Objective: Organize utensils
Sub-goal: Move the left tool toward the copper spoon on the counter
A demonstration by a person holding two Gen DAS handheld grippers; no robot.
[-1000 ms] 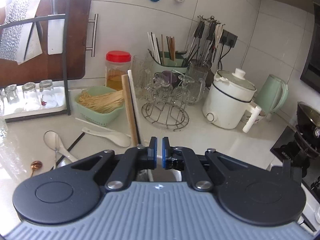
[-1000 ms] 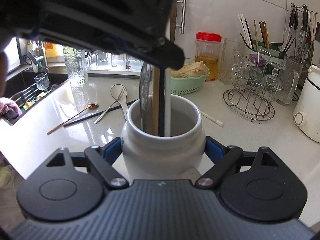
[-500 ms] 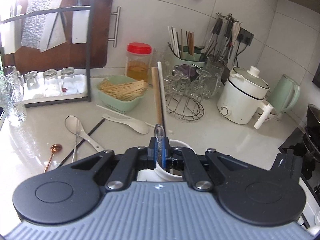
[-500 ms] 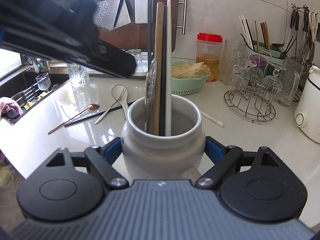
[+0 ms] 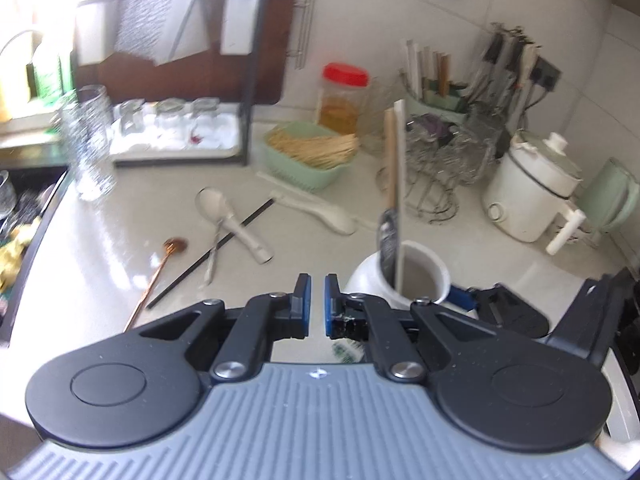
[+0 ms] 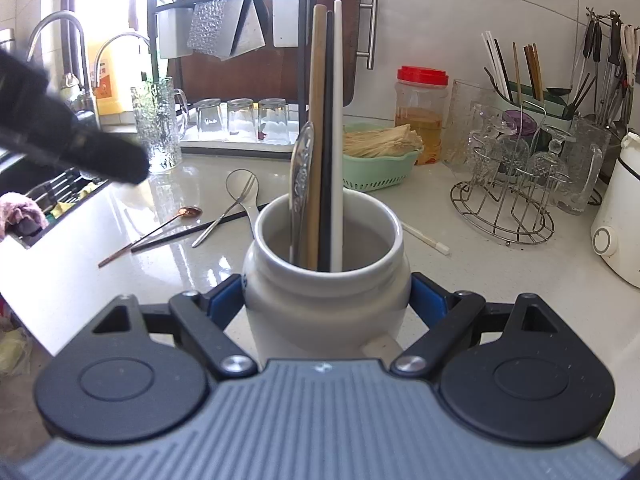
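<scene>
In the left wrist view, your left gripper (image 5: 316,304) has pulled away from the white ceramic jar (image 5: 404,276), which a second ago was directly under its fingers and now stands to the right of them. Its jaws are almost together, with only a thin gap and nothing between them. The silver patterned utensil handle (image 5: 387,240) that was between the pads half a second ago now stands in the jar, next to the pale wooden chopstick (image 5: 391,160). So one more utensil is stored. The loose pieces wait ahead and to the left on the white countertop (image 5: 120,248): a copper-coloured spoon (image 5: 160,268), a white ceramic spoon (image 5: 236,220), a black chopstick (image 5: 224,252) and a white rice paddle (image 5: 320,210).

In the right wrist view, your right gripper (image 6: 326,300) has not changed: its blue pads (image 6: 428,294) are clamped on both sides of the jar and hold it steady on the counter. The jar sits directly between the fingers, close to the camera. The dark shape of your left gripper has withdrawn to the left edge, well apart from the jar. I judge that the next pickup is among the loose pieces behind and left of the jar.
</scene>
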